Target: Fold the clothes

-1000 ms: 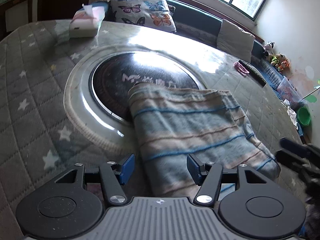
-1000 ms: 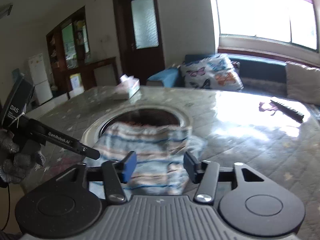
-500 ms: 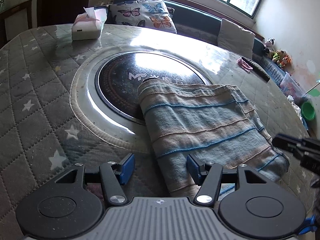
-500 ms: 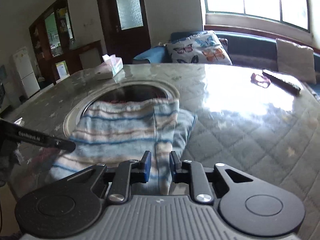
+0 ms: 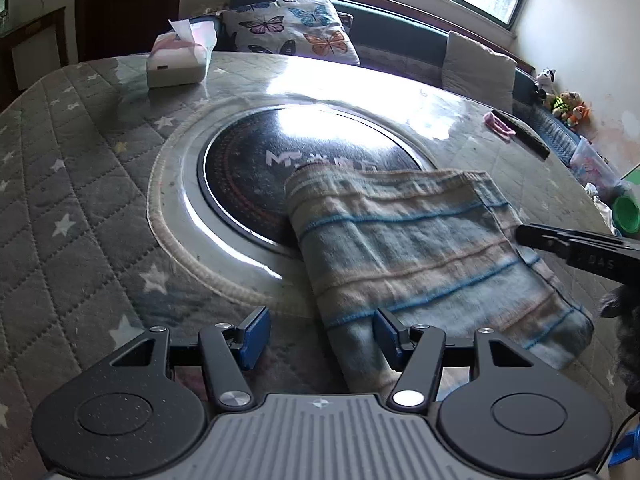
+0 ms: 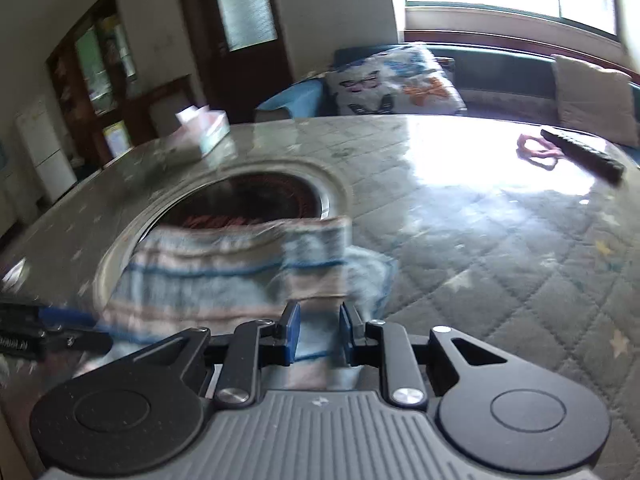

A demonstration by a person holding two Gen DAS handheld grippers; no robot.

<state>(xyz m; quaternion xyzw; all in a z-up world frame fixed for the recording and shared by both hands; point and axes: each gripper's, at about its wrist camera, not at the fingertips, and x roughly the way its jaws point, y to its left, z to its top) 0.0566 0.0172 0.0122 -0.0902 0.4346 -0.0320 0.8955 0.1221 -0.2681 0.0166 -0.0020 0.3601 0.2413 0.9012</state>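
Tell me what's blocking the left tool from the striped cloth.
Nothing visible. The left tool hangs open right over the cloth, whose near edge already lies between its pads. The right tool works the cloth's other end, clear of that path.

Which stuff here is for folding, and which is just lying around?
For the folding:
- striped towel
- left gripper, open at the towel's near corner
- right gripper, jaws narrow with towel between them

Just lying about:
- tissue box
- butterfly cushion
- pink hair tie
- dark comb
- soft toys
- green bowl
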